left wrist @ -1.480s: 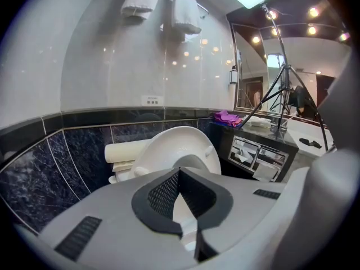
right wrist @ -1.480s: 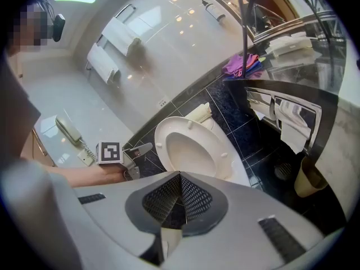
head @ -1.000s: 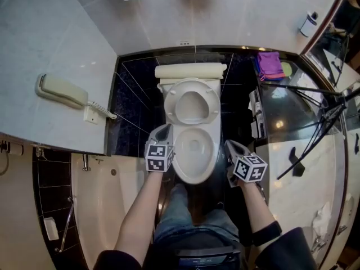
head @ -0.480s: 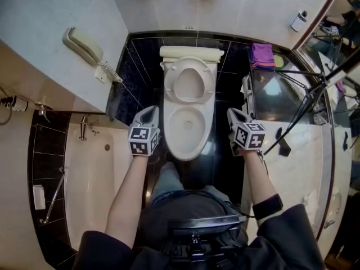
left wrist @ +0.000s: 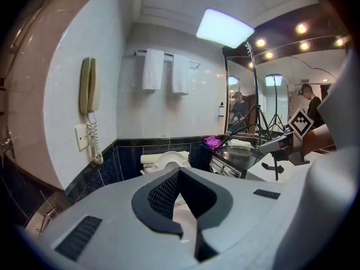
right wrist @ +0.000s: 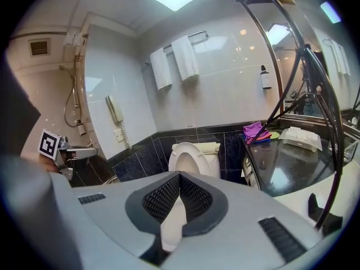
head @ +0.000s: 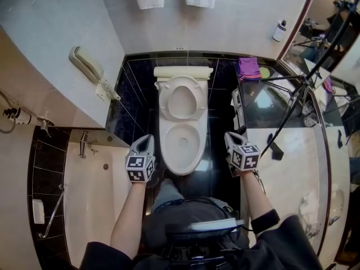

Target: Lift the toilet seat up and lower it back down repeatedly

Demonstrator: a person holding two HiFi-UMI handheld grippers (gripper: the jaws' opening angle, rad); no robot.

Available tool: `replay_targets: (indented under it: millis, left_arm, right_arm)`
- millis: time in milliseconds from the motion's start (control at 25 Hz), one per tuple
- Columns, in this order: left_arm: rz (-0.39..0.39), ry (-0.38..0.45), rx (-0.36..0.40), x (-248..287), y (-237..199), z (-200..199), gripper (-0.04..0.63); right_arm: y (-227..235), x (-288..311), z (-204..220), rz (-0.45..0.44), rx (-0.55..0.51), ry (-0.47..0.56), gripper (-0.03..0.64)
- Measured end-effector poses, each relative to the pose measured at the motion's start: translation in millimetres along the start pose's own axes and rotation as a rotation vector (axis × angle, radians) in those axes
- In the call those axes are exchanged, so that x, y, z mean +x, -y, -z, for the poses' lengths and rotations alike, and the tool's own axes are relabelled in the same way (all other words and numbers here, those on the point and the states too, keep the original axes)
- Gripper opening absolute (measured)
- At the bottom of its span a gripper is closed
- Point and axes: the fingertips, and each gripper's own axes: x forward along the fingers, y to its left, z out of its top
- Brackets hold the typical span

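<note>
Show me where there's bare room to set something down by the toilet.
The white counter is bare between the black tripod foot and the crumpled white item. The dark floor between toilet bowl and counter lets a hand pass. Crowded: the counter's far end, with tripod legs and purple cloth.

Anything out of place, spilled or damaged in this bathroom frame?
Nothing looks spilled or broken. The toilet seat stands raised in front of the tank and is not askew. The only unusual items are a tripod with its legs spread over the vanity counter and a purple cloth bunched at the counter's back corner.
</note>
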Motion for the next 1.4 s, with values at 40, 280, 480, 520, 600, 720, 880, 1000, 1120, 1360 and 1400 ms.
replay_targets:
  millis: [40, 280, 480, 520, 600, 720, 880, 1000, 1120, 1360, 1400]
  left_arm:
    - [-0.002, 0.0, -0.002, -2.8, 1.3, 2.7, 0.0]
    - [0.011, -0.011, -0.011, -14.0, 9.1, 10.9, 0.0]
    - [0.011, -0.005, 0.019, -17.6, 10.0, 16.3, 0.0]
    - [0.009, -0.002, 0.02, -18.4, 9.8, 16.2, 0.0]
    - [0.005, 0.001, 0.026, -19.4, 9.1, 16.1, 0.0]
    - [0.002, 0.004, 0.029, -19.6, 6.8, 16.6, 0.0]
    - [-0.008, -0.006, 0.021, -15.4, 3.2, 20.1, 0.001]
    - [-0.005, -0.023, 0.015, -7.3, 1.6, 22.7, 0.002]
    - [0.003, -0.043, 0.014, 5.8, -1.8, 24.7, 0.002]
    - [0.038, -0.079, 0.021, 53.8, -10.0, 26.2, 0.0]
    - [0.046, -0.084, 0.026, 63.6, -11.8, 26.1, 0.001]
  right_arm:
    - [1.6, -3.6, 4.9, 0.003, 0.007, -0.001, 0.017]
    - [7.0, -17.3, 24.1, 0.016, 0.036, -0.002, 0.017]
    - [0.8, -18.0, 33.8, 0.013, 0.042, -0.014, 0.017]
    - [-0.9, -17.3, 34.7, 0.011, 0.042, -0.016, 0.017]
    - [-4.4, -15.8, 35.6, 0.005, 0.04, -0.019, 0.017]
    - [-8.5, -13.4, 36.4, -0.001, 0.036, -0.023, 0.017]
    - [-10.6, -8.0, 38.1, -0.004, 0.01, -0.035, 0.017]
    - [-8.7, -1.1, 35.5, 0.018, -0.04, -0.043, 0.017]
    - [-8.3, 16.0, 31.2, 0.037, -0.128, -0.063, 0.017]
    - [-7.2, 77.1, 6.1, 0.056, -0.299, -0.11, 0.046]
    - [-7.2, 89.2, -0.8, 0.058, -0.32, -0.118, 0.05]
